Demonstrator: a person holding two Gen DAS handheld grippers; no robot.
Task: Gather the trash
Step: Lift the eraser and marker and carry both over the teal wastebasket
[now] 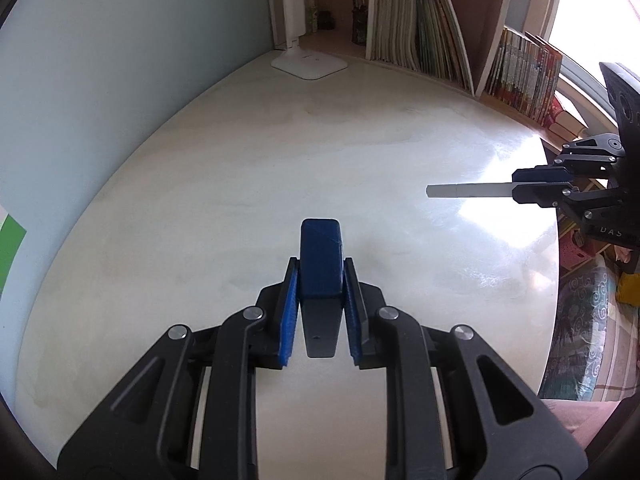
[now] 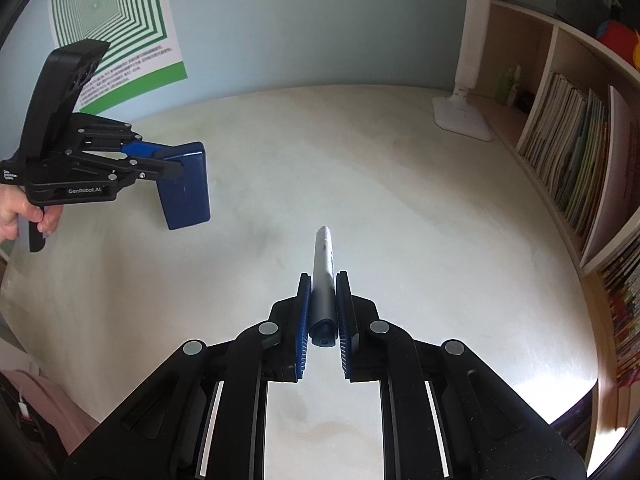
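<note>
My left gripper is shut on a dark blue flat box, held above the pale desk. The right wrist view shows that same left gripper at the left, with the blue box hanging from its pads and a hand on its grip. My right gripper is shut on a grey pen that points away from me, its dark blue end cap toward the camera. In the left wrist view the right gripper holds the pen level at the right.
A white lamp base stands at the desk's far edge, also seen as the lamp. A shelf of books lines the back and right side. A green striped poster hangs on the blue wall. The desk edge drops off at the right.
</note>
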